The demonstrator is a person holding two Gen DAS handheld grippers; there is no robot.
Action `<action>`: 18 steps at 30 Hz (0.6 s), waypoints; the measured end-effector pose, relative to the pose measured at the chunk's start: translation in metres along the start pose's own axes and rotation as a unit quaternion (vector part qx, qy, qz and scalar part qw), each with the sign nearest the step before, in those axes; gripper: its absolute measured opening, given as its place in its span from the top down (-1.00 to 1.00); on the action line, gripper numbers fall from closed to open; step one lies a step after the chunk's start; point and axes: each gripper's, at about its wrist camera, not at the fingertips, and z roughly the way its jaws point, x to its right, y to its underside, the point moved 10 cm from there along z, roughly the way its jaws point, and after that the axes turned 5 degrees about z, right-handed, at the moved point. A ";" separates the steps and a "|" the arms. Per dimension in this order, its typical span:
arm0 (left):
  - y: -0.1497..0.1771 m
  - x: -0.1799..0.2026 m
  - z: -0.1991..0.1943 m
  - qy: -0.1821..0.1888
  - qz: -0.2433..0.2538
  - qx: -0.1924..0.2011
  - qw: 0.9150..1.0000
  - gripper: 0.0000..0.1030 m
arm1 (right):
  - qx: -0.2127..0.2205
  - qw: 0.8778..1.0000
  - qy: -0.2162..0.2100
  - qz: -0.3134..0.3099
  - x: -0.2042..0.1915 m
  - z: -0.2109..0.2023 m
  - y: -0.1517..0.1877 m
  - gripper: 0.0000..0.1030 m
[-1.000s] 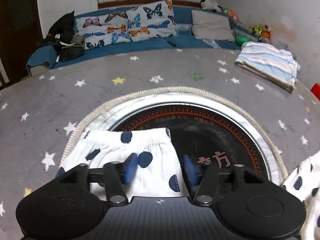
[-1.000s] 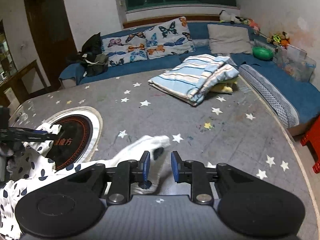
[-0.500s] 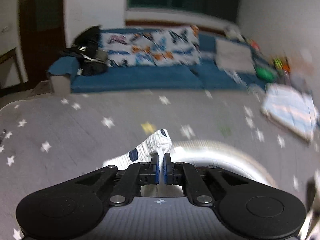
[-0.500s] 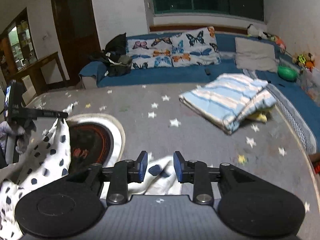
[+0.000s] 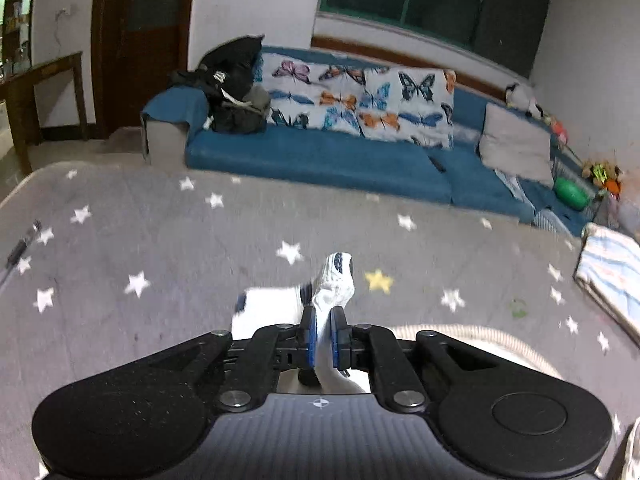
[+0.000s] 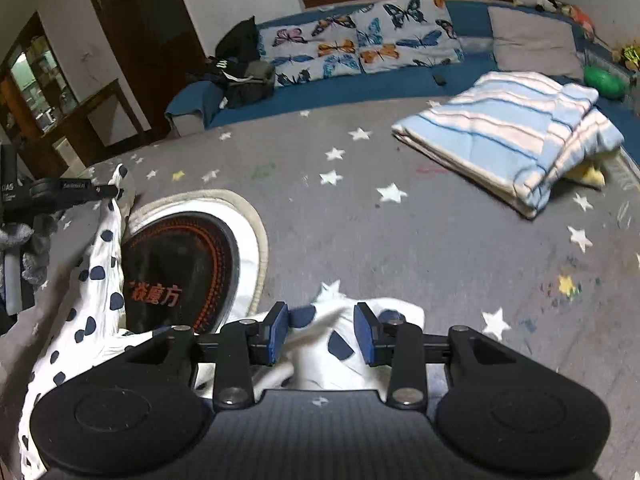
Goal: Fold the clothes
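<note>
Our left claw [image 5: 323, 334] is clenched on a corner of the dotted garment [image 6: 96, 280], the cloth pinched between the blue pads and poking out past the tips, lifted off the desk [image 5: 160, 240]. From that corner the garment hangs and runs down to the right, past the round black burner [image 6: 180, 264] set in the desk, towards our right claw [image 6: 321, 334]. Its long axis runs between the two claws. The right claw stands released, jaws wide, straddling the other end of the garment, which lies bunched on the desk just ahead of the pads; whether they touch it we cannot tell. This end lies nearest our right claw. Further right, well apart, a striped blanket [image 6: 508, 140] sits folded.
</note>
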 end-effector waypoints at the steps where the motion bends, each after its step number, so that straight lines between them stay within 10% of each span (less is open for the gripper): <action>1: 0.003 0.005 -0.002 0.004 0.008 -0.001 1.000 0.68 | 0.002 1.000 0.004 0.000 0.002 -0.001 0.001 0.30; 8: 0.033 0.092 -0.038 0.141 0.064 -0.018 0.988 0.24 | 0.001 0.999 0.036 0.018 0.030 -0.001 0.001 0.29; 18: 0.102 0.232 -0.087 0.316 0.182 -0.067 0.929 -0.07 | -0.017 0.999 0.040 0.002 0.036 0.017 0.005 0.55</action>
